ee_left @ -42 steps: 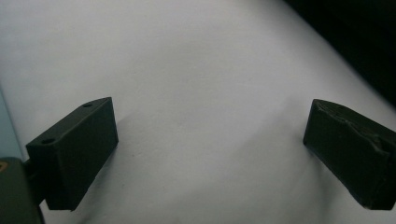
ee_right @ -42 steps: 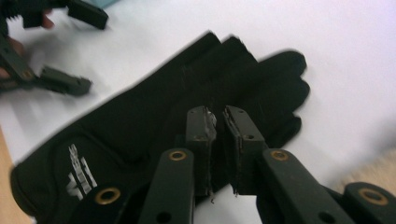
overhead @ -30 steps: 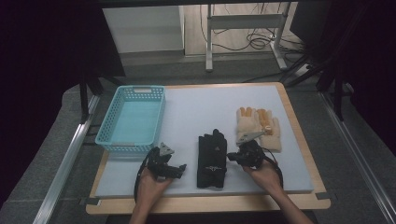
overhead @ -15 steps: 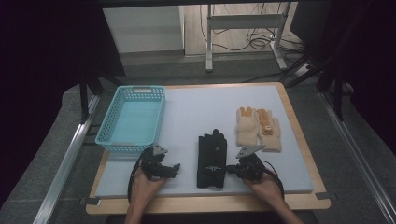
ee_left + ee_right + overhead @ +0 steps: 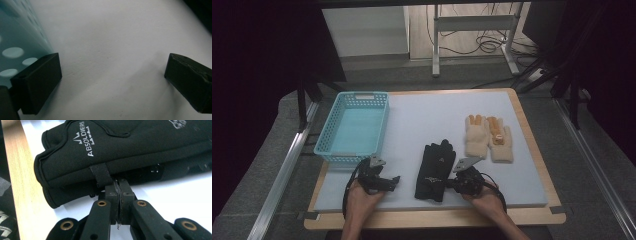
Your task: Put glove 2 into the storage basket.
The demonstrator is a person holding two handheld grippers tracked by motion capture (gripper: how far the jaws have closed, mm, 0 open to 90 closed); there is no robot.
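At the near edge of the desk (image 5: 522, 115), the right hand-held gripper (image 5: 458, 183) lies low on the pale mat, held by the person's right hand (image 5: 484, 196). In the right gripper view its jaws are pressed together, their tips meeting at a small loop on the cuff edge of the black gloves (image 5: 117, 150); whether any cloth is pinched between them cannot be told. The gloves lie stacked, one on the other, cuffs toward the near edge and fingers toward the far edge, about midway along the desk's width. White lettering shows on the top glove.

The left hand-held gripper (image 5: 388, 183) rests near the near left corner, in the left hand (image 5: 362, 197), just in front of the blue basket (image 5: 354, 150). In the left gripper view its jaws stand wide apart over bare mat, holding nothing; the left jaw sits close beside the basket's perforated wall. The two grippers flank the black gloves, tips pointing at them.

A pair of beige gloves (image 5: 488, 137) lies side by side toward the right edge, well apart from both grippers.
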